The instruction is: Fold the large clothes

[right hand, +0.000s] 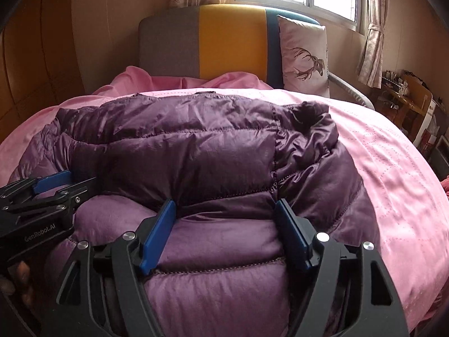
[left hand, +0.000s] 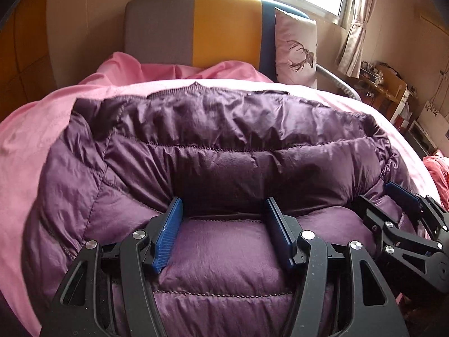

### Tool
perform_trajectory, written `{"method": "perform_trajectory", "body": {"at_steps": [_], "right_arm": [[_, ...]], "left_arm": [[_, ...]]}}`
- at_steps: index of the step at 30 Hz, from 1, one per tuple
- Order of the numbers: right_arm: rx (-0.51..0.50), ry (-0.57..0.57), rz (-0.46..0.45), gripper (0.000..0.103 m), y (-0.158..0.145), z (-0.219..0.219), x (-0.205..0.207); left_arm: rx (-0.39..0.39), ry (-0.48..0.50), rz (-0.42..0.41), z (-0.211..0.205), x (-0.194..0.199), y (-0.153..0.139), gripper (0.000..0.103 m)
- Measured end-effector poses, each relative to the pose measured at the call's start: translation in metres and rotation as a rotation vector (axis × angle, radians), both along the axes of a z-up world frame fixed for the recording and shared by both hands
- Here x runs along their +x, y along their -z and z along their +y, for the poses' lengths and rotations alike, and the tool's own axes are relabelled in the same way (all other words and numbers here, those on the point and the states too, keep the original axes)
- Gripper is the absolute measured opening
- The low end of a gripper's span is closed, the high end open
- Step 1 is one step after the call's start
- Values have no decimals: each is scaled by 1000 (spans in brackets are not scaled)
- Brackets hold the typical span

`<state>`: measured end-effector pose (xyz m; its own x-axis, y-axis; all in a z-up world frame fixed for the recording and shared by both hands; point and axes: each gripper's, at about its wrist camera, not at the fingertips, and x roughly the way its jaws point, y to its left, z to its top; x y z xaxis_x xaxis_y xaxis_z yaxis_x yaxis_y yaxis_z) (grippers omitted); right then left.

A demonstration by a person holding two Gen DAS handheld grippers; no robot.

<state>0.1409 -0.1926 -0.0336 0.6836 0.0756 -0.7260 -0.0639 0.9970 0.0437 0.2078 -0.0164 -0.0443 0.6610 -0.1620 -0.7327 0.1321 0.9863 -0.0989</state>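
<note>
One fold looks done on the purple down jacket (left hand: 213,146) lying on the bed (right hand: 393,168), further folds likely remaining, while left gripper (left hand: 224,233) and right gripper (right hand: 224,233) stand apart, holding nothing.

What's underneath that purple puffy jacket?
The purple jacket lies on a pink bedspread, which shows all around it. Whatever sits directly beneath the jacket, or between its folded layers, is covered.
</note>
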Motion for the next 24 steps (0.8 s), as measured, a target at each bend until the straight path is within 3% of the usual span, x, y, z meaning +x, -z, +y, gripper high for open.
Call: {"method": "perform_trajectory", "body": {"at_steps": [4,8,12,17,24], "right_arm": [[-26,7,-1,73,17,5,0],[-7,1,6,73,14,1,-1],[32,-5,18,86,-4,-10,-8],[90,36,-36,87,-34,-33,-23],[60,54,-58,87,-57,-40,-6]], "left_arm": [[22,0,9,-2,1,15,59],[28,5,19,-2,1,9,59],[14,-12,-4,2,-8,-16,68],[18,-19,-61,6,-27,-35,69],[50,-17,-102,12,-42,-46,69]]}}
